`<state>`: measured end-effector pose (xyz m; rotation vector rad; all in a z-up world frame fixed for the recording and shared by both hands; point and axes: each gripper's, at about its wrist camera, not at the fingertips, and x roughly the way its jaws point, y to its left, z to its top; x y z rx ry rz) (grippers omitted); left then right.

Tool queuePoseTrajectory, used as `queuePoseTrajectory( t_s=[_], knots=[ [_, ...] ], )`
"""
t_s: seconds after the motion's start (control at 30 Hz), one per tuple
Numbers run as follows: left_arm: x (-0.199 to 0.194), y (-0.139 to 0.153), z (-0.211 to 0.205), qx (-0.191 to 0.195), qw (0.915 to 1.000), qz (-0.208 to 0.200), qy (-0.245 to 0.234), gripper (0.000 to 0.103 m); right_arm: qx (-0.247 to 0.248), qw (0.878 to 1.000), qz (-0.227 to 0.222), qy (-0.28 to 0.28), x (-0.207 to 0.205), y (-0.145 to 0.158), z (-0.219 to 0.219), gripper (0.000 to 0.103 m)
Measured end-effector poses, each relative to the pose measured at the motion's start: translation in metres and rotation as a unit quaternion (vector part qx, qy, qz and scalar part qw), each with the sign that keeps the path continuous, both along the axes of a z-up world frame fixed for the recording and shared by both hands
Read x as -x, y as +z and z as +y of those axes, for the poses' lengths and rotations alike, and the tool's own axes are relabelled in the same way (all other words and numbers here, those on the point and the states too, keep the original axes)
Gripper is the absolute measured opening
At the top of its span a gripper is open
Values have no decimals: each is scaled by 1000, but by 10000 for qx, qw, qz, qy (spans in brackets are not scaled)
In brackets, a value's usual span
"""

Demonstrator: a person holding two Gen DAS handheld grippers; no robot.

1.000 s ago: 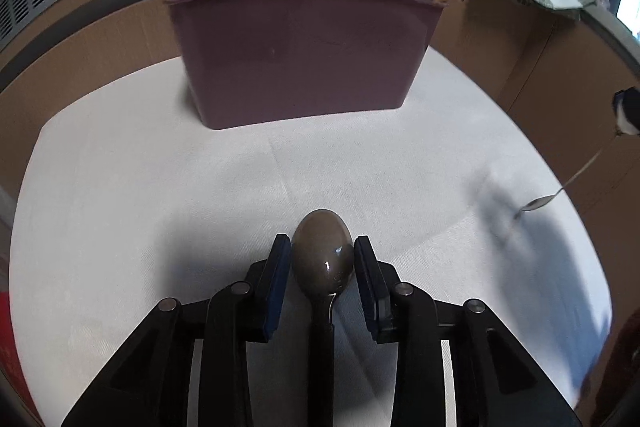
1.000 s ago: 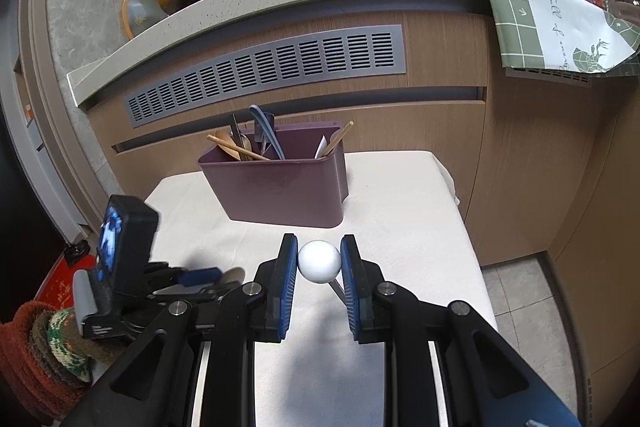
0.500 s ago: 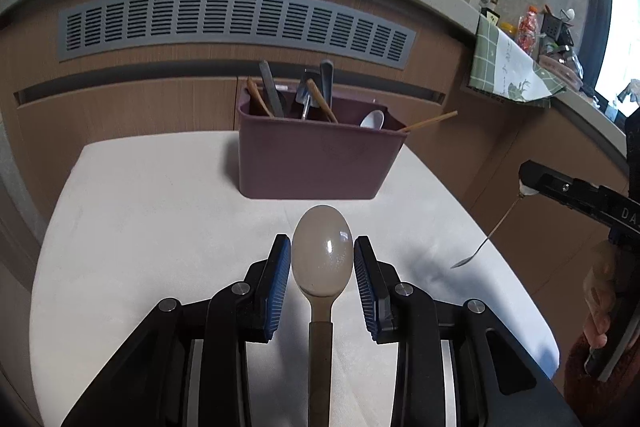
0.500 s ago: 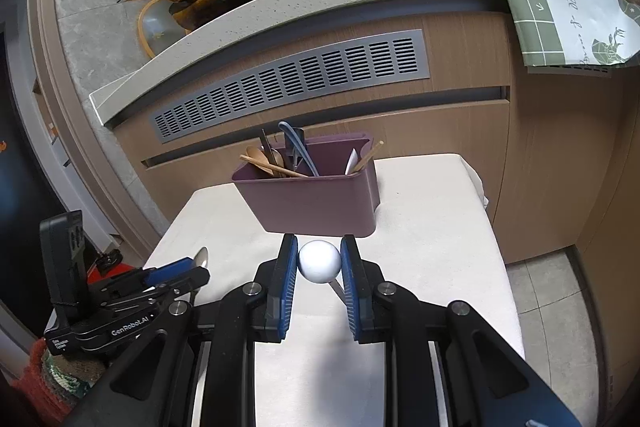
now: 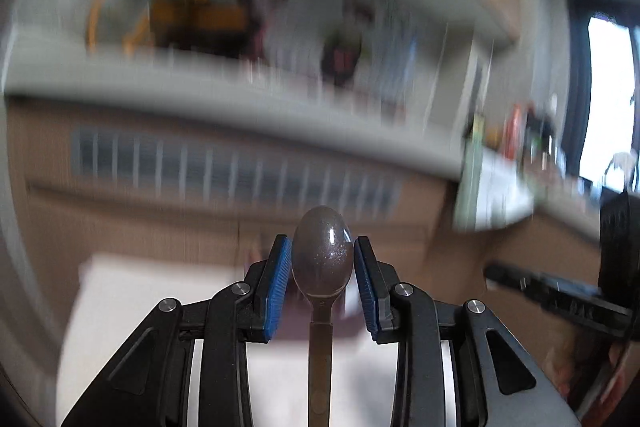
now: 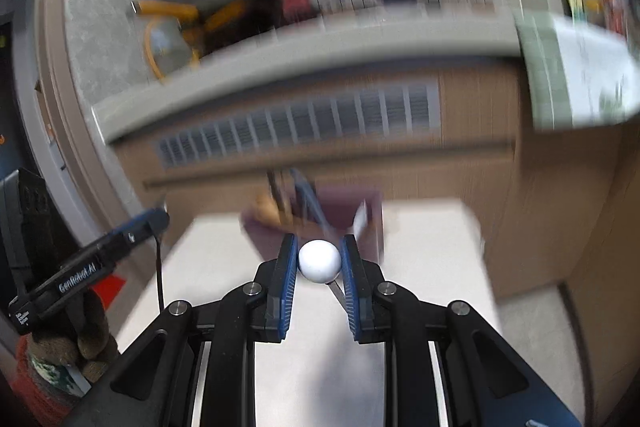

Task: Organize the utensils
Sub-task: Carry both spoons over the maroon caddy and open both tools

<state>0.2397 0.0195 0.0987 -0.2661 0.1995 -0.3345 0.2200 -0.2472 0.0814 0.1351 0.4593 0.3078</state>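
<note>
Held aloft above the white-clothed table (image 6: pixel 420 267): a glossy brown oval-bowled spoon (image 5: pixel 322 259), pinched between the blue-padded jaws of the left gripper (image 5: pixel 322 263), handle running back toward the camera. Likewise clamped in the right gripper (image 6: pixel 319 261), a small utensil with a white ball-shaped end (image 6: pixel 319 261). Beyond, blurred, a purple plastic utensil caddy (image 6: pixel 344 215) stocked with cutlery near the table's far edge.
</note>
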Motion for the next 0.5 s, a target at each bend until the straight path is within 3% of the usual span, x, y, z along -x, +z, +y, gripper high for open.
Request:
queuePoseTrajectory(
  t_s=[0.1, 0.23, 0.37, 0.5],
  knots=[
    [-16, 25, 9, 415, 9940, -855, 545, 33, -104, 9984, -530, 159, -10, 49, 2, 20],
    [-45, 28, 11, 557, 9852, -1244, 1037, 33, -276, 9950, -859, 437, -34, 87, 7, 20],
    [-70, 13, 16, 738, 9822, -1287, 1151, 33, -221, 9961, -775, 360, -69, 81, 14, 20],
    [-88, -5, 2, 394, 9780, -1602, 1277, 34, -356, 9976, -366, 471, -107, 56, 15, 20]
  ],
)
